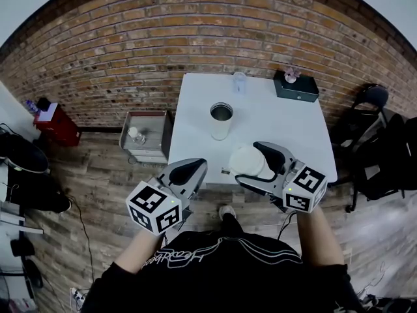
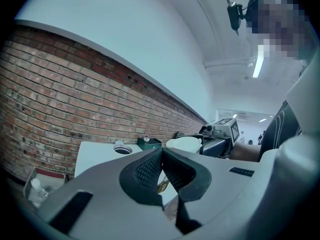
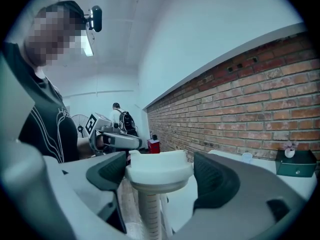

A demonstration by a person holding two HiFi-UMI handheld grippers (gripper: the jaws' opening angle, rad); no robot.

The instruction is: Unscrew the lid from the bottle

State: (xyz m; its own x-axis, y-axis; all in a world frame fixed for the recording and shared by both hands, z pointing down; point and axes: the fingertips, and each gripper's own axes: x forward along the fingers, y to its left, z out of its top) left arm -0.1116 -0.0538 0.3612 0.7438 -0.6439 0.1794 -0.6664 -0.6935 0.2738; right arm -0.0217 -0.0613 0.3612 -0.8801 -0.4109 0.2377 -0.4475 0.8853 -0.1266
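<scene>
My right gripper (image 3: 159, 160) holds the white lid (image 1: 246, 160) top side up between wide-set fingers, above the near edge of the table (image 1: 287, 119). Its pale ribbed stem hangs straight down until the frame cuts it off. The steel bottle (image 1: 221, 120) stands upright and open-mouthed mid-table, apart from it. My left gripper (image 2: 161, 153) has its fingers pressed together on nothing.

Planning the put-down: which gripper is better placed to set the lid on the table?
Right, likely. The right gripper holds the white lid near the table; the bottle stands open. The left gripper is shut and empty.
</scene>
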